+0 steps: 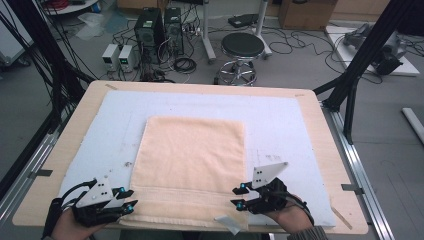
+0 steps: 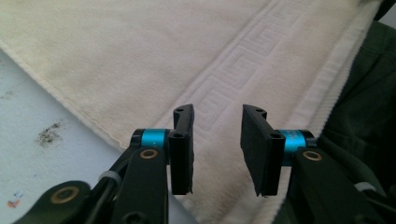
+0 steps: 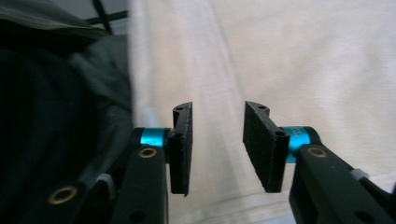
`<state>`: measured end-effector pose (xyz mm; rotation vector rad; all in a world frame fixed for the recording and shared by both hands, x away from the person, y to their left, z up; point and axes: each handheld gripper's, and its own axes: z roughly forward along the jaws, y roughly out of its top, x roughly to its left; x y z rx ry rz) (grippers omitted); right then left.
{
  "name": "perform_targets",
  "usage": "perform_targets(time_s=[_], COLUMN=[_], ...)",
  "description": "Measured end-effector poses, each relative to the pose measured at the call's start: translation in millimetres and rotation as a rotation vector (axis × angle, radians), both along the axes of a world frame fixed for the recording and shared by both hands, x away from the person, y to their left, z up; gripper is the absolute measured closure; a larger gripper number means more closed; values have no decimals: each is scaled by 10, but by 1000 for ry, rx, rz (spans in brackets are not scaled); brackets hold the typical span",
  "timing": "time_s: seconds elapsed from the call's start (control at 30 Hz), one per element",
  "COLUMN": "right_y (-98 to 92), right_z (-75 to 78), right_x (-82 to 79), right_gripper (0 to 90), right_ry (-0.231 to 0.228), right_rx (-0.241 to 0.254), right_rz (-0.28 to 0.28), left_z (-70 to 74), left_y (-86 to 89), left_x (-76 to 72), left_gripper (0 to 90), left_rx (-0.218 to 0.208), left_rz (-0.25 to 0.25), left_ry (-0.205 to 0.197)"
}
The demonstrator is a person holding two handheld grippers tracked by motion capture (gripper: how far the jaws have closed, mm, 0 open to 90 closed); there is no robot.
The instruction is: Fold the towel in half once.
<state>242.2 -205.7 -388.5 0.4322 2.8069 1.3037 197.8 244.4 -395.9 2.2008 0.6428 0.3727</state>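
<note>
The blue mat (image 1: pixel 280 107) lies bare around the towel (image 1: pixel 192 160); nothing upright blocks passage across it.

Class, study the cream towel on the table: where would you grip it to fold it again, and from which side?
Probably grip the towel at its two near corners, coming in from the person's edge. It lies flat, its banded hem nearest, with the left gripper and right gripper open beside those corners.

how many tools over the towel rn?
2. The left tool is at the near left corner of the cream towel, the right tool at the near right corner. Both have jaws apart, nothing between them.
</note>
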Motion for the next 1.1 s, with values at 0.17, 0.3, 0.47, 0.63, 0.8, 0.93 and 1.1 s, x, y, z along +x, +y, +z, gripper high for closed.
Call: perform_targets(time_s=[0.17, 0.3, 0.47, 0.63, 0.8, 0.93, 1.1], right_y=[38, 102, 128, 102, 99, 50, 11], right_z=[-117, -247, -430, -476, -399, -276, -288], right_x=[209, 326, 311, 299, 281, 207, 131], right_gripper=[572, 572, 631, 826, 858, 814, 724], right_ry=[-21, -11, 18, 6, -6, -33, -33], right_rx=[-16, -43, -89, -59, -54, -27, -23], right_rz=[-45, -50, -43, -45, -29, -27, -37], left_z=[-102, -227, -390, -356, -278, -194, -192], left_y=[-20, -84, -155, -196, -153, -134, -118], left_x=[170, 296, 358, 308, 264, 161, 120], left_gripper=[572, 556, 576, 807, 869, 870, 708], left_rx=[-20, -26, 17, 36, 13, 1, -7], left_rz=[2, -16, -44, -70, -54, -80, -76], left_ry=[-11, 32, 63, 57, 50, 22, 14])
